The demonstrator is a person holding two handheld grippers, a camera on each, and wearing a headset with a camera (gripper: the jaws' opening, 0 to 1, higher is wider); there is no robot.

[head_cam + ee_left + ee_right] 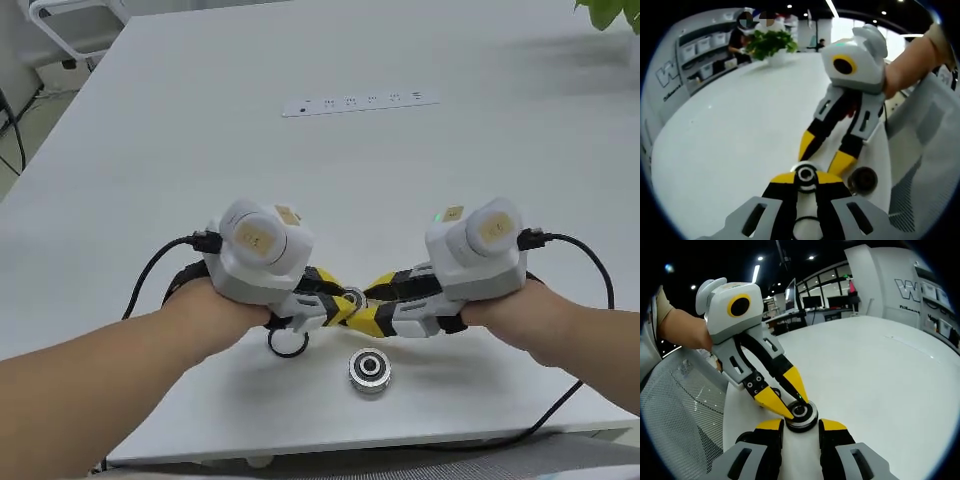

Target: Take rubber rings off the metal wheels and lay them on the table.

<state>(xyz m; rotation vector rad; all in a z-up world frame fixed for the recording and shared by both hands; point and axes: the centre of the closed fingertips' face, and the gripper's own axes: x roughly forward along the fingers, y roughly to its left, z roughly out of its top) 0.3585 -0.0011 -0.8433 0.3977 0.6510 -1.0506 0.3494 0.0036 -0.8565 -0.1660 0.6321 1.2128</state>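
The left gripper (pixel 805 178) is clenched on a small metal wheel (pixel 805 174), its yellow-tipped jaws pressing the wheel from both sides; the right gripper view shows the same two tips (pixel 795 406) closing onto the wheel's near edge; the right gripper (pixel 801 426) has its jaws apart with the wheel (pixel 801 414) sitting between the tips, and I cannot tell whether they press on it or merely flank it; from the left gripper view the right gripper (pixel 824 159) reaches in from above with its tips spread just beside the wheel; in the head view the left gripper (pixel 335 308) and right gripper (pixel 368 305) meet nose to nose, the wheel (pixel 351 298) held between them above the table (pixel 300 180); a loose black rubber ring (pixel 288 355) lies on the table below the left gripper; a second wheel (pixel 370 368) rests flat on the table near the front edge, just right of the ring and apart from it; farther back a power strip (pixel 360 102) lies on the tabletop, and plant leaves (pixel 608 10) show at the far right corner
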